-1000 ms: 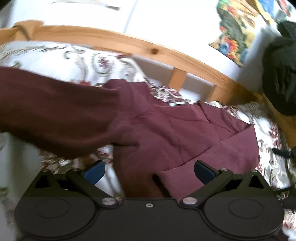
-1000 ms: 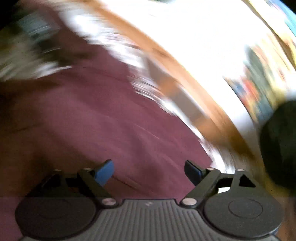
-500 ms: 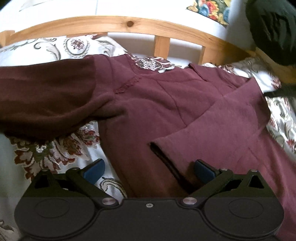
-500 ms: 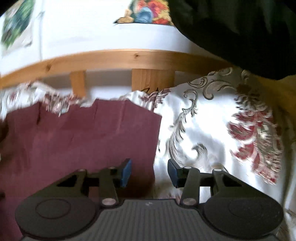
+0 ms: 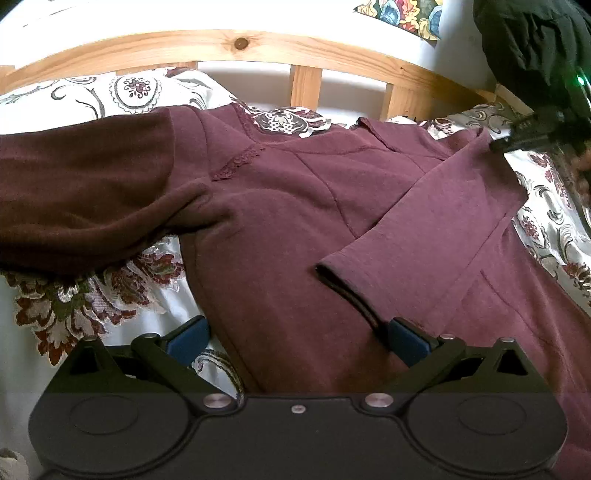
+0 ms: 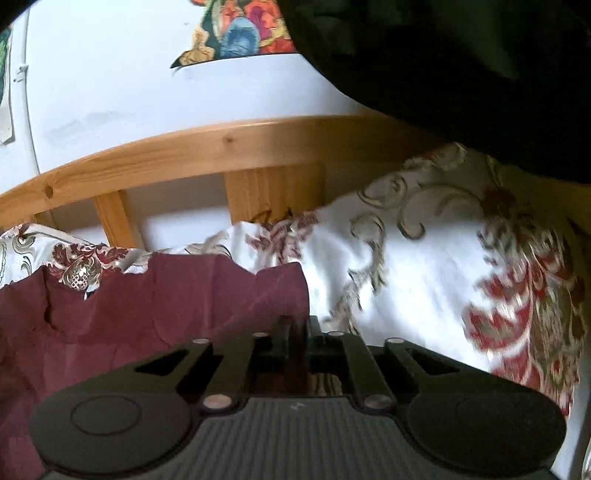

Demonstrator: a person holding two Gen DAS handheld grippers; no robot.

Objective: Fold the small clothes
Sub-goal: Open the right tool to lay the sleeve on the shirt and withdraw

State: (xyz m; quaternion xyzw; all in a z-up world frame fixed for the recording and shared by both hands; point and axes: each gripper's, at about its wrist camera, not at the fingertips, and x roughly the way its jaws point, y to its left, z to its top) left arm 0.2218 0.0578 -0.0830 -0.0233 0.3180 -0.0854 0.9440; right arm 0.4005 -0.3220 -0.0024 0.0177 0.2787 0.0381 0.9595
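White wall [image 5: 258,18] and a pine headboard [image 5: 240,46] stood behind a bed covered by a cream bedspread [image 5: 92,302] patterned with dark red flowers and grey scrolls. On it lay a maroon top [image 5: 295,206], front up, its neckline toward the headboard with a strip of lace trim along one side of the neck. One sleeve [image 5: 81,192] stretched out flat to the left in the left wrist view, looking darker than the body. The other sleeve [image 5: 424,229] was folded inward across the chest, its cuff ending near the middle of the garment. The left gripper [image 5: 295,336] hung low over the lower part of the top with its blue-padded fingers spread wide; one pad sat over the bedspread beside the top's side seam, the other close by the folded sleeve's cuff, and neither pinched any cloth. The right gripper [image 6: 299,328] was at the top's far right shoulder corner, jaws closing and nearly together, with the maroon edge between them; the same gripper appeared at the right edge of the left wrist view, touching that corner. A black garment [image 6: 461,55] hung dark at the upper right, and a bright floral print [image 6: 240,29] showed on the wall.
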